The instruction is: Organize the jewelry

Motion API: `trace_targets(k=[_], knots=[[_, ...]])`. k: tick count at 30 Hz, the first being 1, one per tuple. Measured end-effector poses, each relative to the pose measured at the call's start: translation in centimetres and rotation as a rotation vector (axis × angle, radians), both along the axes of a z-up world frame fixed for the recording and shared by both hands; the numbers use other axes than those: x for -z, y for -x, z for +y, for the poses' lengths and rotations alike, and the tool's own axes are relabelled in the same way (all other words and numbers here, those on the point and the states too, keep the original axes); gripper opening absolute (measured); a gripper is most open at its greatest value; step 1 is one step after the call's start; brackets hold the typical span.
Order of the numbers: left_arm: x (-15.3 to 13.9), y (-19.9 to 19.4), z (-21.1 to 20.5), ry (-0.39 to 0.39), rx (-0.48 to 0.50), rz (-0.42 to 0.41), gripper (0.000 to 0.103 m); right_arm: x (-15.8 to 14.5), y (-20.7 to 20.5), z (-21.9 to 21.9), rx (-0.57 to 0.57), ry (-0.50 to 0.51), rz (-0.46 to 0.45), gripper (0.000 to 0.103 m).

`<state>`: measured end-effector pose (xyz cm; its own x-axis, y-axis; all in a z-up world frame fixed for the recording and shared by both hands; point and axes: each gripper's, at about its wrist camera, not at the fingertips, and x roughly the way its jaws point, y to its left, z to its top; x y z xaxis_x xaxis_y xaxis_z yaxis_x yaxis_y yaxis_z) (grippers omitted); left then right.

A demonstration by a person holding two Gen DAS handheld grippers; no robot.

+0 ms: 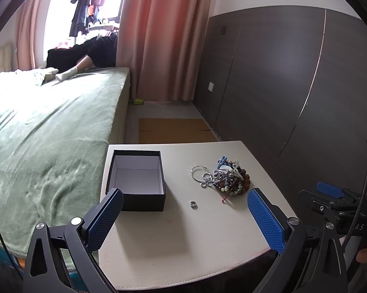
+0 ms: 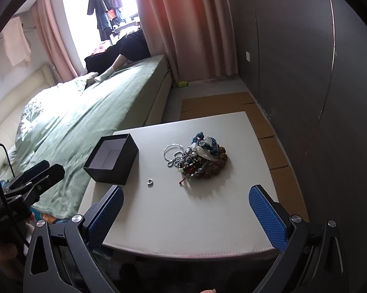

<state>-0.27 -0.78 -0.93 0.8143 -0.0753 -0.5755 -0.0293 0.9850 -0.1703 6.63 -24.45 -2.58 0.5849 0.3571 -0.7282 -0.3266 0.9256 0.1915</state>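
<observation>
A pile of beaded bracelets and chains [image 1: 228,177] lies on the white table [image 1: 183,239], with thin silver hoops [image 1: 198,172] at its left side. A small silver ring [image 1: 193,204] lies alone in front of it. An open, empty black box [image 1: 138,179] with a white lining stands to the left. My left gripper [image 1: 185,216] is open and empty above the table's near edge. In the right wrist view my right gripper [image 2: 186,212] is also open and empty, short of the pile [image 2: 200,158], the ring [image 2: 150,182] and the box [image 2: 112,157].
A bed with a green blanket [image 1: 41,141] runs along the table's left side. A dark wardrobe wall [image 1: 293,85] stands to the right. Cardboard sheets [image 1: 173,130] lie on the floor beyond the table. The right gripper's body [image 1: 334,205] shows at the left wrist view's right edge.
</observation>
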Motion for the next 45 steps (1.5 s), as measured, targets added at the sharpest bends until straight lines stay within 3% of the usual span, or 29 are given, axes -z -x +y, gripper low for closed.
trace_targets(k=[24, 33, 45], knots=[[0.5, -0.9, -0.1, -0.019, 0.011, 0.028, 0.101, -0.4, -0.4, -0.4, 0.018, 0.044, -0.038, 0.103], [2.4, -3.2, -1.0, -0.006, 0.048, 0.078, 0.1, 0.2, -2.0, -1.8, 0.114, 0.065, 0.004, 0.103], [8.4, -7.9, -4.1, -0.012, 0.141, 0.284, 0.056, 0.9, -3.8, -4.1, 0.194, 0.083, 0.052, 0.103]])
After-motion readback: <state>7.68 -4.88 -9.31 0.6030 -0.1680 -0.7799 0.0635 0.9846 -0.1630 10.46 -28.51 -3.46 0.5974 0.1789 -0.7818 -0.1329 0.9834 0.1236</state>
